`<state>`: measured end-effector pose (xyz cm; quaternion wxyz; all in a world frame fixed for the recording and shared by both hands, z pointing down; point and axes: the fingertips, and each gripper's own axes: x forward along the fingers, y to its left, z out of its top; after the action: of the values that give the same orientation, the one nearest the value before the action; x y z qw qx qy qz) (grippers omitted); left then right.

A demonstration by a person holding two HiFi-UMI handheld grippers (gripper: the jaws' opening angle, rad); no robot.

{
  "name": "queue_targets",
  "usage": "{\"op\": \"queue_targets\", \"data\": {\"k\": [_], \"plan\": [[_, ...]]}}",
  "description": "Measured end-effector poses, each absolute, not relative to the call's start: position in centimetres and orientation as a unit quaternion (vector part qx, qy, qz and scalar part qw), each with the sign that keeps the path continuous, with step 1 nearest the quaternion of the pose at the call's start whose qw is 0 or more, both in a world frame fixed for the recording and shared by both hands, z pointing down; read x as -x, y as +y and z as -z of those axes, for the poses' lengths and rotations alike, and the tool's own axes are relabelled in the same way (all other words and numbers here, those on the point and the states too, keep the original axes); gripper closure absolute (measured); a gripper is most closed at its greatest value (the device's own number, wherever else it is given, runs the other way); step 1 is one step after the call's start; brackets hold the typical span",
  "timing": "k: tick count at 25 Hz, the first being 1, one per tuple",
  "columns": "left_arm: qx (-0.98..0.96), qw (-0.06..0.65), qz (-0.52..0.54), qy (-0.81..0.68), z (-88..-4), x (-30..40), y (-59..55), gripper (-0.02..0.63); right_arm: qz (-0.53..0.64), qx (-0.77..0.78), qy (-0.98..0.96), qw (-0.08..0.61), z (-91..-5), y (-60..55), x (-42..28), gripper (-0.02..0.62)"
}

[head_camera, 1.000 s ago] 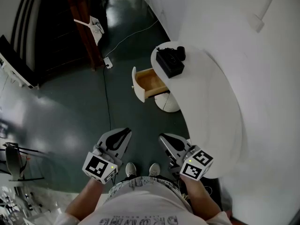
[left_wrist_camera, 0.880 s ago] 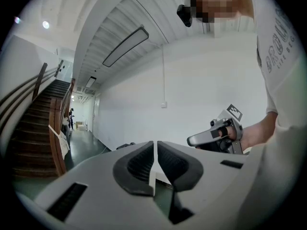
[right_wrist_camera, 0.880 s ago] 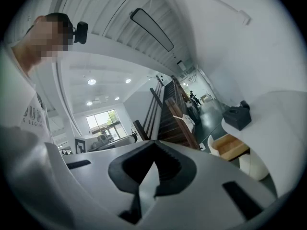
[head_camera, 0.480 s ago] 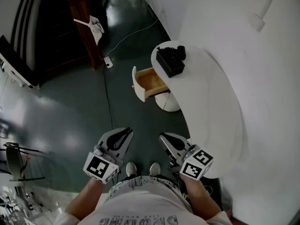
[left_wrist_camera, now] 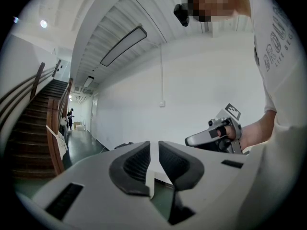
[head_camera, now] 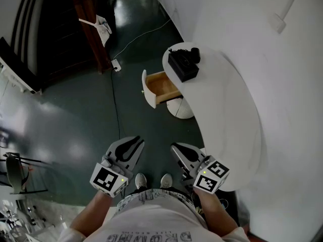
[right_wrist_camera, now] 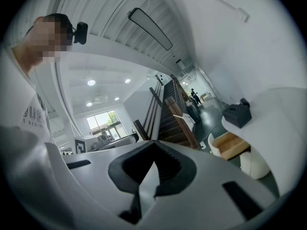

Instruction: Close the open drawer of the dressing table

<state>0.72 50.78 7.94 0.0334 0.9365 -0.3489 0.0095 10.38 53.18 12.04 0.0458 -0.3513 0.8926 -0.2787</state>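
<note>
Ahead of the 2 tools and well apart from them, the drawer [head_camera: 160,87] of the dressing table [head_camera: 229,115] stands pulled out, its light wooden inside bare and its white front facing away from the table, over the dark green floor [head_camera: 75,110]. The left tool [head_camera: 135,143] is held low in front of the person, level, with nothing between its jaws; the left gripper view shows the 2 ribbed pads [left_wrist_camera: 136,163] a narrow gap apart, and they have just been opening a little. The right tool [head_camera: 176,148] sits beside it, nearer the table's curved edge, its jaws brought together at the tips and empty, as the right gripper view [right_wrist_camera: 154,145] shows. On the white tabletop, beyond the right tool and just above the drawer, rests a black box [head_camera: 182,66]. Under the drawer's inner end stands a white ribbed round piece [head_camera: 180,110]. A thin cable [head_camera: 114,97] runs along the floor ahead of the left tool. The person's 2 shoes [head_camera: 141,181] show between the tools.
</note>
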Motion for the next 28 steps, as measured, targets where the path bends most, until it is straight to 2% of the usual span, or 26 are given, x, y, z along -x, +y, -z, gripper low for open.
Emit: {"op": "queue_targets", "data": {"k": [5, 28], "plan": [[-0.936, 0.033, -0.01, -0.35, -8.0, -0.9, 50.6, 0.52, 0.279, 0.351, 0.893, 0.045, -12.1, 53.2, -10.5, 0.588], [-0.928, 0.036, -0.016, -0.37, -8.6, -2.4, 50.2, 0.454, 0.284, 0.334, 0.898, 0.039, -12.5, 53.0, -12.1, 0.588]]}}
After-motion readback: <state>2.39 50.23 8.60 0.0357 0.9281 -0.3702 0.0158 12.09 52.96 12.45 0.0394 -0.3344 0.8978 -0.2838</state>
